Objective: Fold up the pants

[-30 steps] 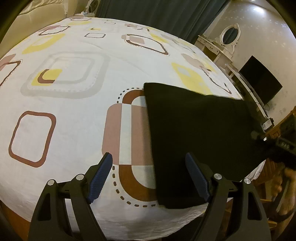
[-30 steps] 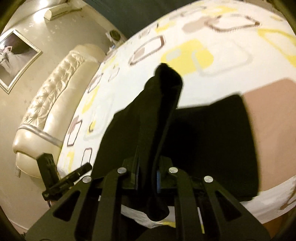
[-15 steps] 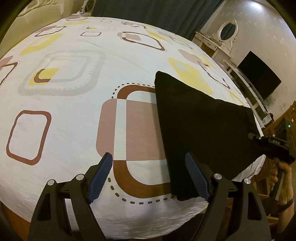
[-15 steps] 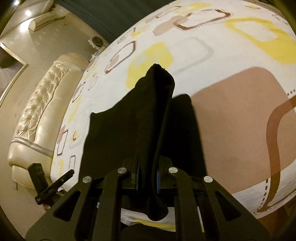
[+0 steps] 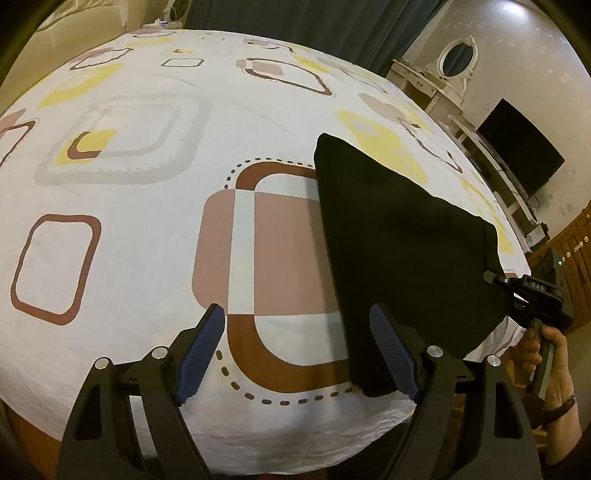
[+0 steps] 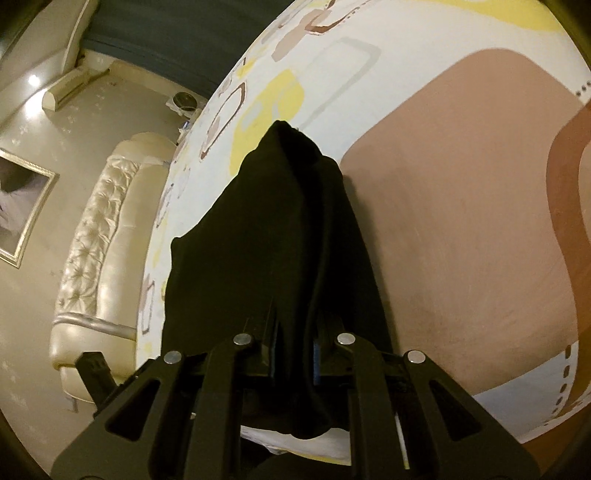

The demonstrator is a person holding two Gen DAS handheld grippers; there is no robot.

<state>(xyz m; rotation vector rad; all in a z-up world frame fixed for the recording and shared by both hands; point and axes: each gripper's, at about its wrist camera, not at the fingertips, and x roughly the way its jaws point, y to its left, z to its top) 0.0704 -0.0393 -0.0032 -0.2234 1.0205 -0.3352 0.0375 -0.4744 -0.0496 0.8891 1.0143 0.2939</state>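
Observation:
The black pants lie folded on the bed's patterned sheet, near its front right edge. My left gripper is open and empty, just left of the pants' near corner; its right finger overlaps that corner. My right gripper is shut on the pants, pinching a bunched edge that rises between its fingers. It also shows in the left wrist view at the pants' right corner, lifting that edge off the bed.
A cream tufted headboard stands at the bed's far side. A dresser with an oval mirror and a dark TV stand along the right wall. Dark curtains hang behind the bed.
The right gripper has pulled the pants rightward across the sheet, uncovering more of the brown pattern. The left gripper stays open and has barely moved.

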